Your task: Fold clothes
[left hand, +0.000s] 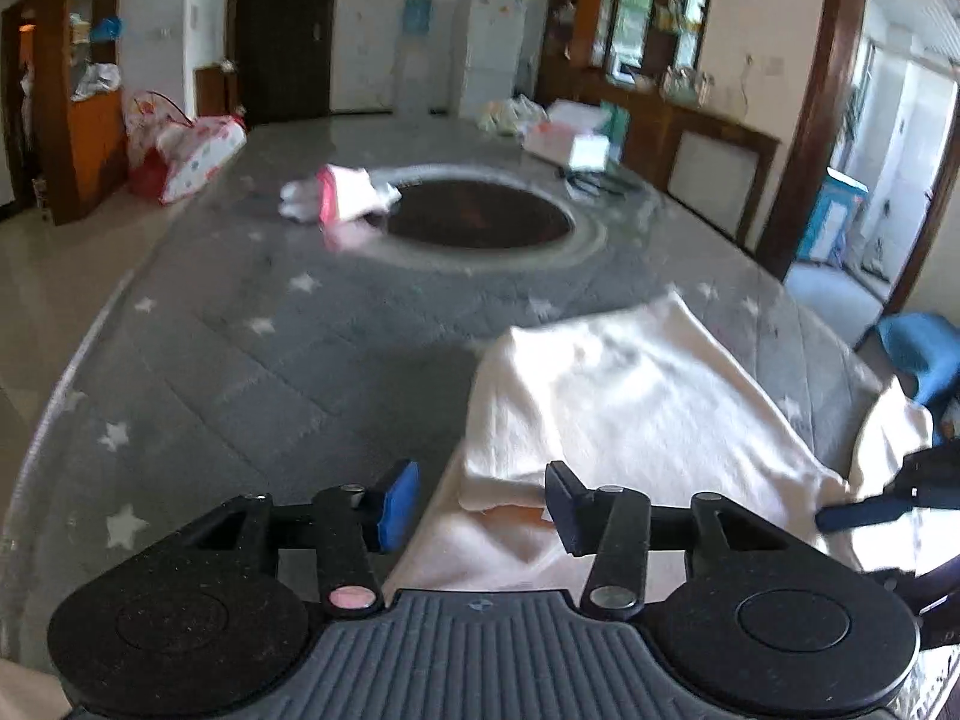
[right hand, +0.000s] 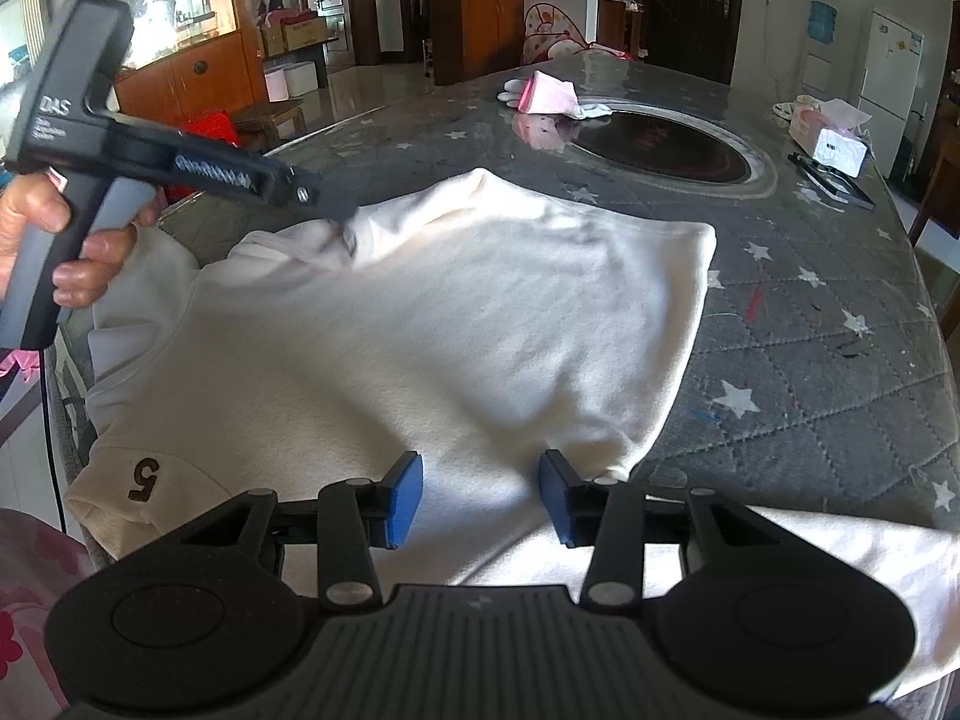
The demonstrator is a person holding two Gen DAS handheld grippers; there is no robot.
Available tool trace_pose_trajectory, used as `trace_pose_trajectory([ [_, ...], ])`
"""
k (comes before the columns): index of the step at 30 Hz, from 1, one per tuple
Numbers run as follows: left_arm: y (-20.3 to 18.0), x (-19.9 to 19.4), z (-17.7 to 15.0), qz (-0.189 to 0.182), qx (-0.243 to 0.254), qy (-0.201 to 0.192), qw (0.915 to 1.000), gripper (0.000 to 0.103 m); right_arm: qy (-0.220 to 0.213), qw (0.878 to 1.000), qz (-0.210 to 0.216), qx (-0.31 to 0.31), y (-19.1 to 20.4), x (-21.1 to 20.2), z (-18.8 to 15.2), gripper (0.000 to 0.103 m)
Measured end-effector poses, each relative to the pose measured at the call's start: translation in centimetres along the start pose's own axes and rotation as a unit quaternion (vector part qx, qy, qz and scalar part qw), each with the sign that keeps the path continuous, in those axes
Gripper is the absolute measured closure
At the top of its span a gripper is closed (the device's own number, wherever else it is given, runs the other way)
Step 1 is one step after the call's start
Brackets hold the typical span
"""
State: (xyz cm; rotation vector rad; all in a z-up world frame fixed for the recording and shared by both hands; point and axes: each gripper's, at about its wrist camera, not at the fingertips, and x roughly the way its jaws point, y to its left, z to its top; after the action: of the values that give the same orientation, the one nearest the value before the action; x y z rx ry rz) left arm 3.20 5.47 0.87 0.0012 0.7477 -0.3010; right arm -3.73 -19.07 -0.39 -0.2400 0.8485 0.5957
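Note:
A cream sweatshirt (right hand: 456, 324) with a brown "5" (right hand: 146, 477) on one sleeve lies spread on the table, partly folded over itself. My left gripper (left hand: 480, 504) stands open, with the garment's folded near edge (left hand: 498, 495) lying loose between its blue pads. In the right wrist view, a hand holds that left gripper (right hand: 339, 213) with its tip at a raised fold at the garment's far left. My right gripper (right hand: 480, 498) is open just over the garment's near part, its pads apart from the cloth. A blue finger (left hand: 864, 509) of the right gripper shows at the cloth's right side.
The table (right hand: 798, 360) wears a grey quilted cover with white stars, and has a dark round inset (right hand: 660, 144) at its centre. Folded pink and white clothes (right hand: 549, 93) lie beyond it. Tissue boxes (right hand: 831, 132) and a black frame (right hand: 831, 177) sit far right. A blue chair (left hand: 924, 354) stands beside the table.

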Motion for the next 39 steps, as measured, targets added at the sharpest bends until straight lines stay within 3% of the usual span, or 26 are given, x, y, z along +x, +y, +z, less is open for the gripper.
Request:
trace_pose_trajectory([
  [1,0.0,0.3,-0.1,-0.004,0.001,0.007,1.0,0.081,0.0,1.0,0.0,0.0,0.0,0.0,0.0,0.059],
  [5,0.3,0.1,0.3,0.005,0.014,0.001,0.9999,0.096,0.0,1.0,0.0,0.0,0.0,0.0,0.0,0.059],
  [9,0.6,-1.0,2.2,0.047,0.06,-0.039,0.9963,0.096,0.0,1.0,-0.001,-0.001,0.1,0.1,0.0,0.059],
  [13,1.7,-0.2,4.4,0.1,0.105,-0.07,0.987,0.096,0.001,1.0,-0.002,-0.001,0.1,0.0,0.0,0.058],
  [19,4.8,2.6,5.5,0.179,0.085,-0.058,0.9784,0.092,0.002,1.0,-0.001,0.0,0.1,0.0,0.0,0.058],
  [22,5.7,2.6,5.0,0.173,0.055,-0.052,0.9821,0.09,0.002,1.0,-0.001,-0.002,0.1,0.1,0.1,0.057],
  [25,5.1,1.6,4.2,0.102,0.043,-0.044,0.9929,0.09,0.002,1.0,-0.001,-0.002,0.1,0.2,0.1,0.056],
  [29,2.9,2.1,3.0,0.042,0.073,-0.021,0.9962,0.09,0.001,1.0,-0.001,-0.003,0.2,0.3,0.1,0.053],
  [33,2.8,4.3,2.2,0.056,0.075,0.007,0.9955,0.087,0.001,1.0,-0.002,-0.003,0.2,0.3,0.0,0.053],
  [36,3.8,4.7,2.3,0.081,0.057,-0.001,0.9951,0.072,0.002,1.0,-0.004,-0.004,0.1,0.2,0.1,0.053],
  [39,4.5,4.1,2.5,0.089,0.041,0.002,0.9952,0.072,-0.002,1.0,-0.004,0.0,0.0,0.0,0.2,0.053],
])
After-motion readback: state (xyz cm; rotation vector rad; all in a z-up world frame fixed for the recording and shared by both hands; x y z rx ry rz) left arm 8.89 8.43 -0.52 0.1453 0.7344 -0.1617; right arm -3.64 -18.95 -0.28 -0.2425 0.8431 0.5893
